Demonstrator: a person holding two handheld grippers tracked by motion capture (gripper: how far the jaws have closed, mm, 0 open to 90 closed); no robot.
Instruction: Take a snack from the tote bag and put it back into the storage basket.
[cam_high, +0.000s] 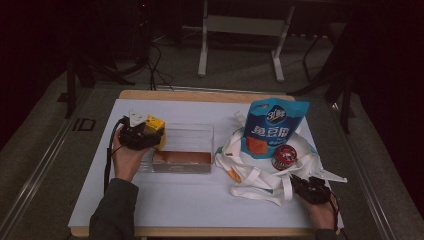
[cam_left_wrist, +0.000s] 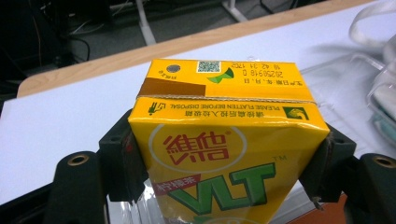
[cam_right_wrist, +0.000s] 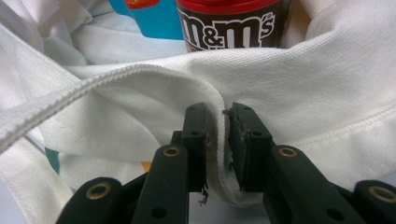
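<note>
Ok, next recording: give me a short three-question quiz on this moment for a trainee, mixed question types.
1. What is the left tool clamped on?
2. True or false: the right tool pinches the white cloth of the tote bag.
3. Multiple choice: where does the M&M's tub sit? A) inside the clear plastic box B) on the tote bag, in front of the blue snack pouch C) on the floor

Key: 1. A yellow drink carton, held by its two sides, at the left end of the clear plastic box. 2. True. 3. B.
</note>
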